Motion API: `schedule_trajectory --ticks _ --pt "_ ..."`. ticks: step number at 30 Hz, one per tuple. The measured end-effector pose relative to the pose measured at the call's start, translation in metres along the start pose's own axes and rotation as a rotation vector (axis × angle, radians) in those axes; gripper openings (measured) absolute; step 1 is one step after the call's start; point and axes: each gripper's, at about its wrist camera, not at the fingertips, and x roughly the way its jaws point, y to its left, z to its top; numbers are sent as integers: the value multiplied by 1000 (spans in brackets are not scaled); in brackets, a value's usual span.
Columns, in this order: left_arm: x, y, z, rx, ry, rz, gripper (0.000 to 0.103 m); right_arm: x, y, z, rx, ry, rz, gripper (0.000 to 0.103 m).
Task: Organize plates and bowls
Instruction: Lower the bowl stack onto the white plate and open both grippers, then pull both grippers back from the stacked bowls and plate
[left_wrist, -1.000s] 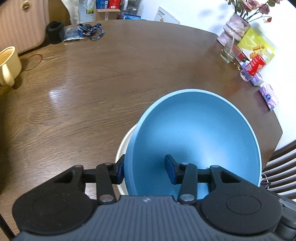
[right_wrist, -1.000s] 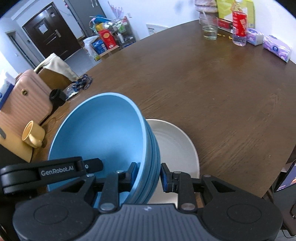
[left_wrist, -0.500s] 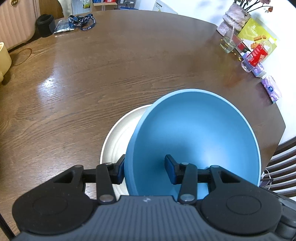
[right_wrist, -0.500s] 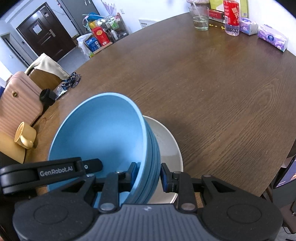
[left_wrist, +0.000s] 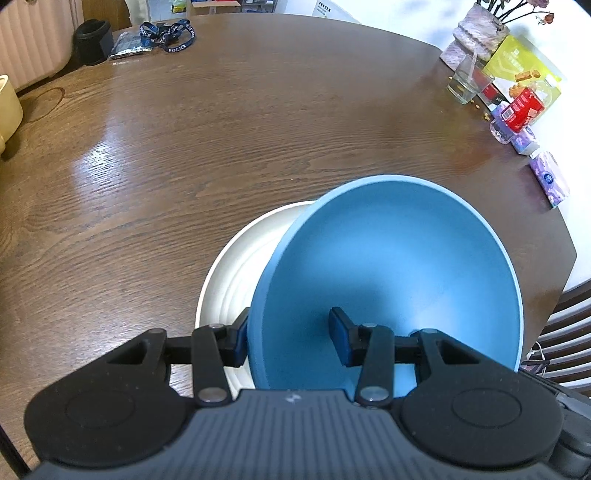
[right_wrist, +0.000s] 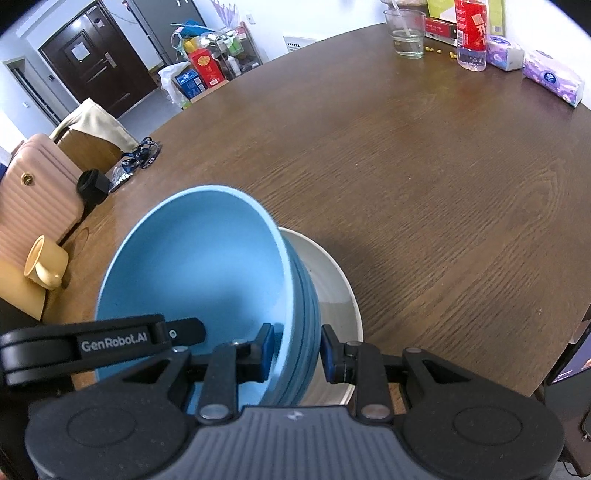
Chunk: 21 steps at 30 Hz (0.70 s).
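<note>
I clamp the blue bowl (left_wrist: 388, 280) by opposite rim walls, left gripper (left_wrist: 288, 338) and right gripper (right_wrist: 293, 349) both clenched on it, so it hangs balanced over the cream plate (left_wrist: 236, 266) for nesting.

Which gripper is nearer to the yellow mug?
Left. The left gripper straddles the rim of the blue bowls on the side toward the yellow mug; the right gripper straddles the opposite rim, farther away.

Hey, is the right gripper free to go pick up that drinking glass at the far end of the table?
Probably not: the right gripper is clamped on the blue bowl. The tabletop toward the glass looks clear.
</note>
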Motion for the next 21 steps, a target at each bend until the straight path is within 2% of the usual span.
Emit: schedule_trajectory --ticks 8,10,12,14,16,18,19,21 --pt "-1 2 -3 -5 -2 -3 45 -1 -2 -2 -14 -9 12 26" --pt "-2 2 -4 -6 -8 -7 50 -2 -2 -2 -18 -9 16 27" --pt "-5 2 -5 -5 -21 -5 63 -3 -2 -3 -18 -8 20 28" --pt "-8 1 -6 3 -37 7 67 -4 -2 -3 -26 -16 19 28" --pt "-11 2 -6 -3 -48 9 70 -6 -3 -4 -27 -25 18 36" --pt "-17 4 -8 -7 -70 9 77 -9 -4 -4 -25 -40 14 54" --pt "-21 5 -9 -10 -84 9 80 -11 -5 -4 -25 -49 12 58" --pt "-30 8 -11 -17 -121 2 91 -15 -7 -5 -26 -64 12 67"
